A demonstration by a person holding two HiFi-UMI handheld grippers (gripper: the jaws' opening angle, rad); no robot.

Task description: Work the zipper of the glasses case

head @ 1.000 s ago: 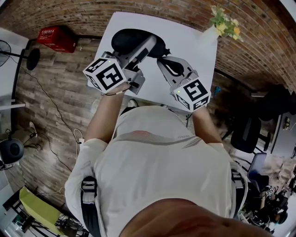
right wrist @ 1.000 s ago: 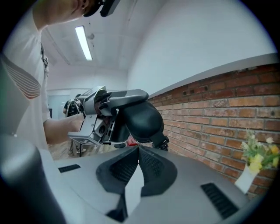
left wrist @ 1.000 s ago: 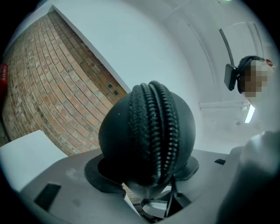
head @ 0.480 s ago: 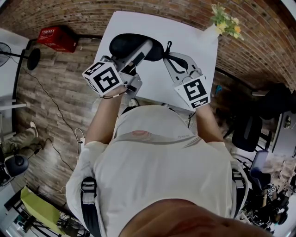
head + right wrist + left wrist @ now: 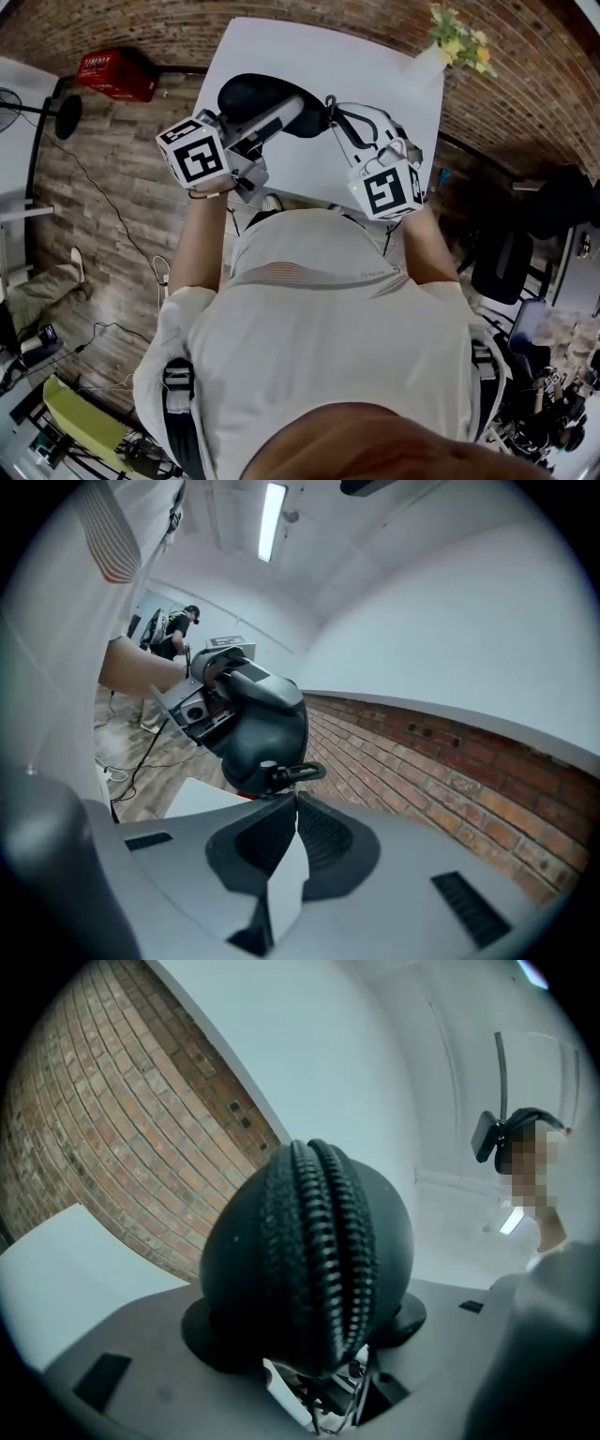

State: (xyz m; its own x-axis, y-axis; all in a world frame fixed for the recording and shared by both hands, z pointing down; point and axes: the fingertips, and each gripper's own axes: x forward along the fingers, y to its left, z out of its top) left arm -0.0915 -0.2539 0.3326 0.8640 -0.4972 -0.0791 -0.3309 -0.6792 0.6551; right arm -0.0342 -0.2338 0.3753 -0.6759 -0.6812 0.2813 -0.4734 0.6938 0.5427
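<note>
Left hand-held gripper [image 5: 307,1321] first: its jaws stand wide and are clamped on the glasses case [image 5: 309,1251], one dark pad pressed against each flank. The case is a rounded black shell, gripped end-on, so the zipper teeth [image 5: 323,1260] run straight up the middle of the left gripper view as two ribbed rows side by side.

Across to the right hand-held gripper [image 5: 292,799]: it is clenched tight, jaws pressed flat together with no gap between them. The zipper pull [image 5: 292,772] sits right at the tips, its small black tab sticking out to one side, and it looks pinched there. Just beyond the pull in this view bulges the end of the case, with the left gripper's body behind it.

From the head view, the two grippers meet at the case from either side, the left reaching in from the lower left and the right from the lower right. The case hangs over the left part of the white table [image 5: 375,56], held up between them. A vase of yellow flowers [image 5: 455,42] stands at the table's far right corner, well apart from the action. A red box [image 5: 117,75] sits on the wooden floor [image 5: 112,216] to the left, against the brick wall [image 5: 187,28].
</note>
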